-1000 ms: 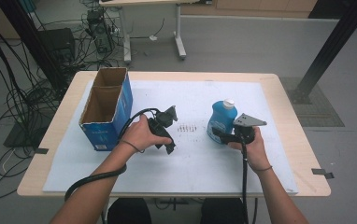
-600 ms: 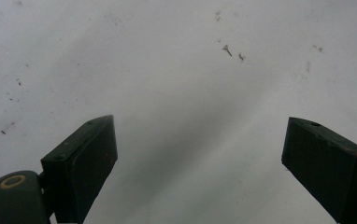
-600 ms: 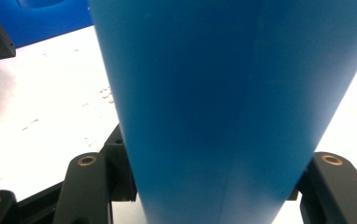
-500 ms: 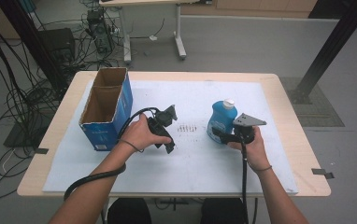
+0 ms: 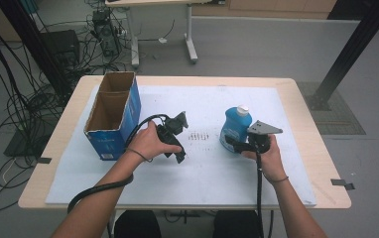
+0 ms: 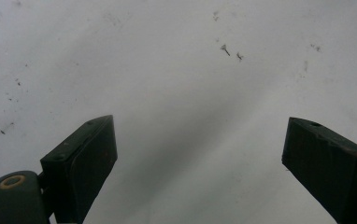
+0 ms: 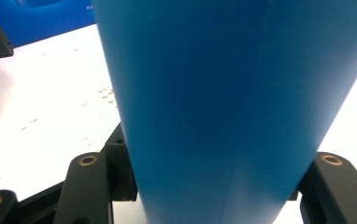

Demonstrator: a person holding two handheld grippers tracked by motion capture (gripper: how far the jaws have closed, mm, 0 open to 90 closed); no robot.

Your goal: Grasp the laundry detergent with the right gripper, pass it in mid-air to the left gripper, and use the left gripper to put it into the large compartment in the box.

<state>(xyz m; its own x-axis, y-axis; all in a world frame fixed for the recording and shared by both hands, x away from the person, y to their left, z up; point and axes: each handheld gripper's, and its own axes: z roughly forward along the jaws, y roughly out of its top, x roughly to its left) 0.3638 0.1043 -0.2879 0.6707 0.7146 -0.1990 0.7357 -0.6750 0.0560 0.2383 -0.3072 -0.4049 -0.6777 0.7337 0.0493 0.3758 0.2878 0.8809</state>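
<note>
Blue bottle with a white cap stands upright on the white sheet covering the worktop, right of centre. What it holds cannot be seen through the opaque plastic. A pale label patch shows on its side in the high view, too small to read.

The right tool is clamped on the lower body of the bottle, one jaw on each side; in the right gripper view the blue plastic rises between the two black jaws, which press against it. The right hand holds that tool from the near side, a grey three-cornered plate on top of it and a black cable trailing back along the forearm.

Left of the bottle, across a patch of small dark marks on the sheet, the left hand holds the left tool well apart from the bottle. Its jaws stand wide apart with nothing between them, pointing down at bare, lightly speckled sheet in the left gripper view.

Further left stands a blue cardboard box near the worktop's left edge, its top open and its brown inside visible; nothing can be made out in it. Pale print shows on its near end face, too small to read.
</note>
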